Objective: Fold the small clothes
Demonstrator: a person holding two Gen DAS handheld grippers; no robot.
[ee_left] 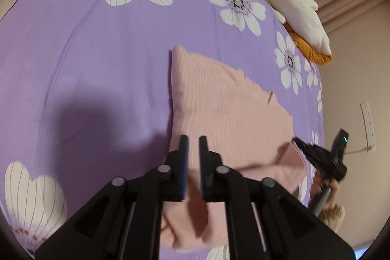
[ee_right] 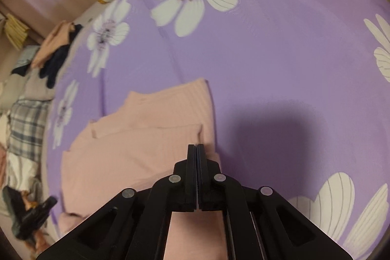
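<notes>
My left gripper (ee_left: 193,140) has jaws a narrow gap apart, gripping nothing, above the near part of the pink ribbed garment (ee_left: 226,109). My right gripper (ee_right: 196,149) has jaws pressed together with no cloth visible between them, over the garment's right edge. The garment lies partly folded on the purple floral bedsheet (ee_left: 97,52).
</notes>
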